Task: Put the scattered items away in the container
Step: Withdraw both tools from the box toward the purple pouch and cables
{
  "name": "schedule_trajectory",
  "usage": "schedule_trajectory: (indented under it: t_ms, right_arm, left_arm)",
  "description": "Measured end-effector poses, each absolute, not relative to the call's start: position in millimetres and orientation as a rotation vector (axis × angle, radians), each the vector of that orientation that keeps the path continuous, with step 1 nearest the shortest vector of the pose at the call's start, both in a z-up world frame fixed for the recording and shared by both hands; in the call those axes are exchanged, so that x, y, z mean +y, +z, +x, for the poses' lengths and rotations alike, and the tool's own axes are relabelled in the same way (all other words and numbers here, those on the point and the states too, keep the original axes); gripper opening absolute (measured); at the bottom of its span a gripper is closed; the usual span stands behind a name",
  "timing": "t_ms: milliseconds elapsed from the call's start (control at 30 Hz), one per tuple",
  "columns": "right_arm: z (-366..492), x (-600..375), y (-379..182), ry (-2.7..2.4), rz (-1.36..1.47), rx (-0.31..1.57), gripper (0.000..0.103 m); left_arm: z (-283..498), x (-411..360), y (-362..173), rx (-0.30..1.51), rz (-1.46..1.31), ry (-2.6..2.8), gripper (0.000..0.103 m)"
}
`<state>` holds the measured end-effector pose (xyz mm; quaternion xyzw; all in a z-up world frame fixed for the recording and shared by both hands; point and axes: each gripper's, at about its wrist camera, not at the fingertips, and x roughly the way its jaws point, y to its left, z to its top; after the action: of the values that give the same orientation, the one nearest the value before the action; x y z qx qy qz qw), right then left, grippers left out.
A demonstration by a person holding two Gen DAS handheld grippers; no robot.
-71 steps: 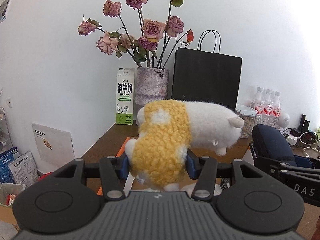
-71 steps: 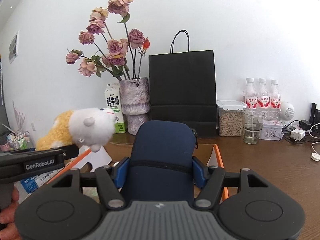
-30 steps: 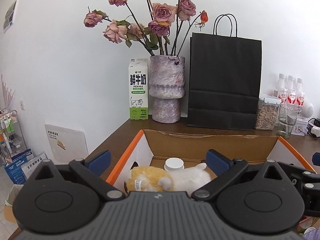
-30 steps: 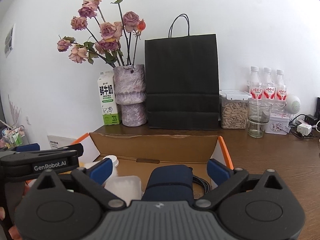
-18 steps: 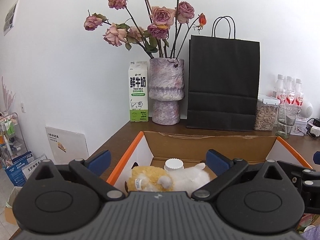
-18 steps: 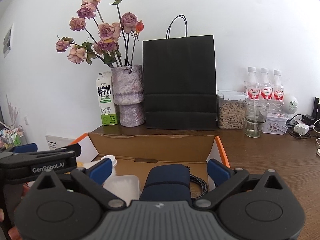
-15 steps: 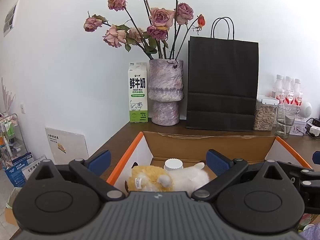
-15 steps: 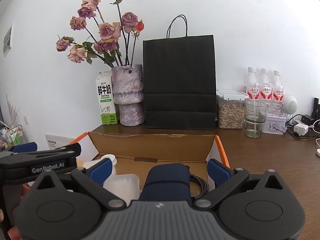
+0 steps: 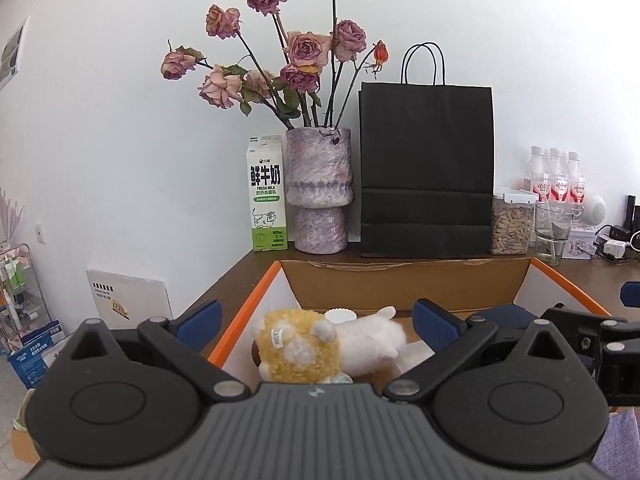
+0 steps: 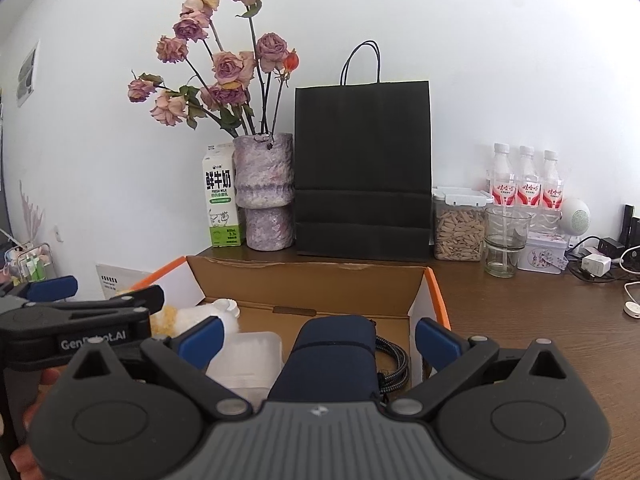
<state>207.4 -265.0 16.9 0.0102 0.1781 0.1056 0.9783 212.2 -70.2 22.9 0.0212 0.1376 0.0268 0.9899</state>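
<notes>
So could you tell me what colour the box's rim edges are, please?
Orange, on the cardboard box side rims; clearest in the right wrist view.

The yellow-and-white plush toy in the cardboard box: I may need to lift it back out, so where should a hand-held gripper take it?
Grip the yellow-and-white plush toy across its woolly yellow middle, coming from above. It lies on its side in the cardboard box, so the box walls probably block a sideways approach.

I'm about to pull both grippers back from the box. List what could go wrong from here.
1. The left gripper is open right over the plush sheep; a finger could snag the fluffy fabric and drag it out of the cardboard box.
2. The right gripper straddles the navy pouch, with a braided cable beside it that might catch.
3. Both grippers sit close together and could collide.
</notes>
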Motion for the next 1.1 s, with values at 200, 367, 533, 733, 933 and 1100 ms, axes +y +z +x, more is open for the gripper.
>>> schedule_trajectory:
  t_ms: [200,367,533,733,933,1100]
  right_arm:
    - [196.4,-264.3,13.4,0.215,-0.001,0.355,0.102]
    - [185.5,-263.8,14.6,0.202,0.001,0.358,0.102]
    - [169.8,-264.5,14.0,0.200,0.006,0.372,0.103]
    - [145.8,-265.2,12.4,0.209,0.001,0.390,0.103]
    - [127.4,-264.4,6.3,0.220,-0.012,0.440,0.103]
    - [114.6,-266.6,-2.9,0.207,-0.021,0.487,0.103]
  left_arm:
    - [197.8,-70.5,18.8,0.236,0.049,0.066,0.103]
    - [183.6,-72.5,21.7,0.230,0.061,0.078,0.103]
    - [166.3,-67.1,24.0,0.248,0.062,0.066,0.103]
    - [145.6,-58.6,20.6,0.285,0.085,0.076,0.103]
    - [126.1,-48.9,14.4,0.327,0.111,0.071,0.103]
    - [115.0,-40.5,3.0,0.375,0.126,0.066,0.103]
